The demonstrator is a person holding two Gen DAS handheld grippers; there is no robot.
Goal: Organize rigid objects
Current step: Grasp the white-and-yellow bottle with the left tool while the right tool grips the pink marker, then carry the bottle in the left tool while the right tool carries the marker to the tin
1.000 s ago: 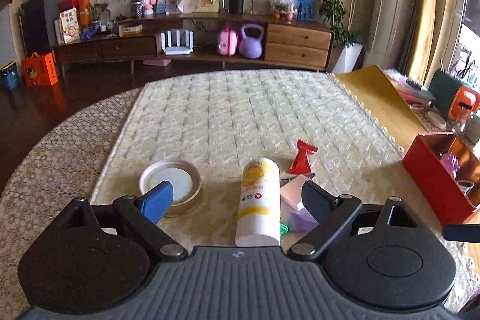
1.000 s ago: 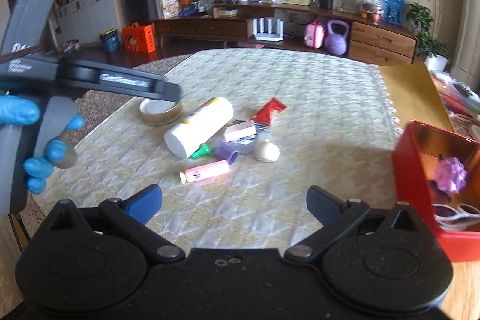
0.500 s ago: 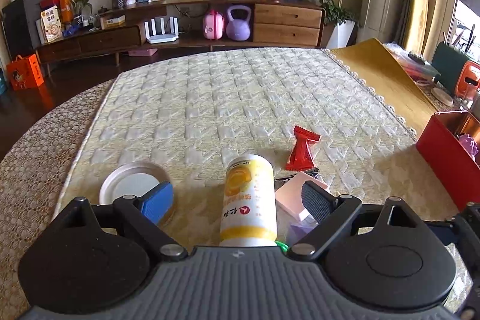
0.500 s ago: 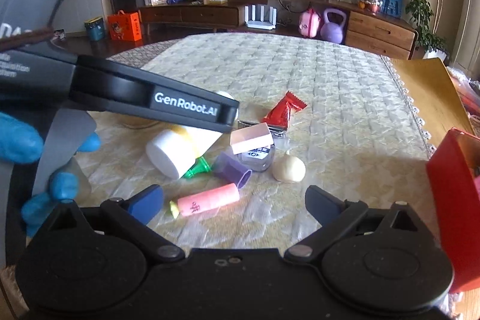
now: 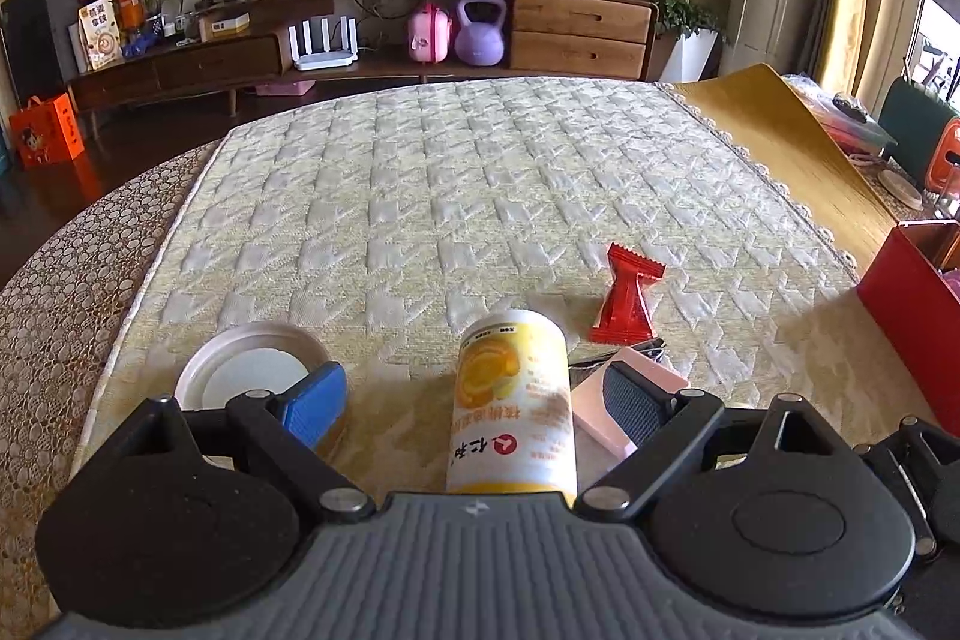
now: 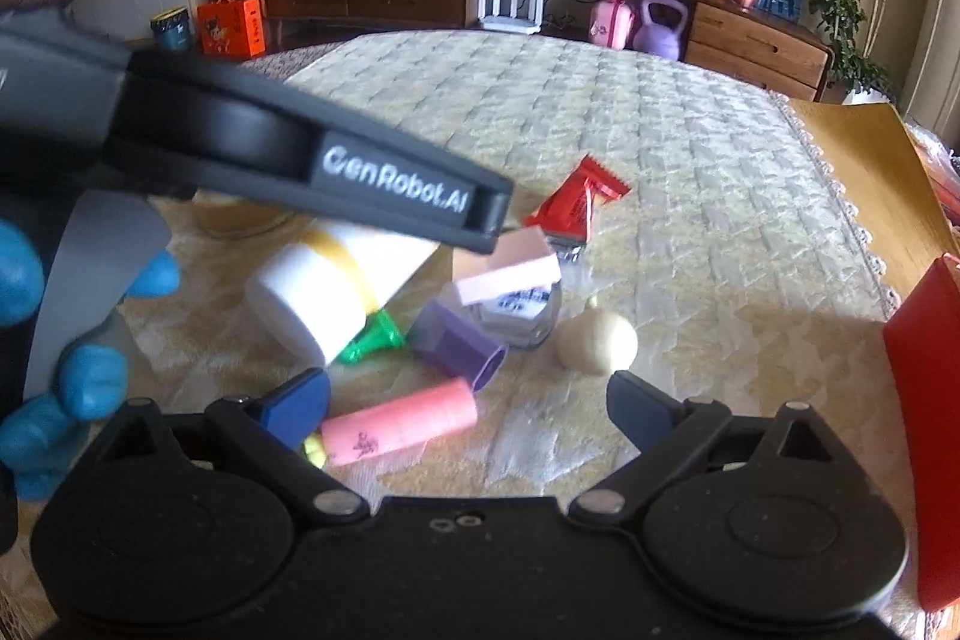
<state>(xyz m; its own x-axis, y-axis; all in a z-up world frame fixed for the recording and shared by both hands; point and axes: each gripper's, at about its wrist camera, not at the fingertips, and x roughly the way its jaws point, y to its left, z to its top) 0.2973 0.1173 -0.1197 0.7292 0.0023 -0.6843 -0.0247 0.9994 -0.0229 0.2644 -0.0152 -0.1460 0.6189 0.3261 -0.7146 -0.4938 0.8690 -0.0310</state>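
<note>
Against the frame one second back, the left gripper (image 5: 474, 403) has closed in on the white and yellow cylindrical bottle (image 5: 513, 403), which now fills more of the left wrist view and reaches back to the gripper body, and the right gripper (image 6: 468, 409) has come nearer the cluster, the left tool's black arm now crossing most of its view. Bottle: lying on its side on the cream quilted table cover (image 5: 456, 196), plain white base toward the right gripper, yellow printed label, lengthways between the left jaws. Left jaws: spread wide, each pad clear of the bottle's sides, holding nothing. Right jaws: equally wide, empty, with a pink cylindrical marker (image 6: 399, 430) lying just ahead between them. Beyond the marker: a purple hexagonal tube (image 6: 462, 349), a green plastic piece (image 6: 372, 343) touching the bottle, a cream rounded lump (image 6: 597, 343), a pale pink rectangular block (image 6: 510, 271) resting on a clear jar. Further: a red foil sachet (image 5: 627, 295), a round metal lid (image 5: 249, 370) left of the bottle, a red box (image 5: 915, 313) at the right edge. A blue-gloved hand (image 6: 66, 388) grips the left tool.
</note>
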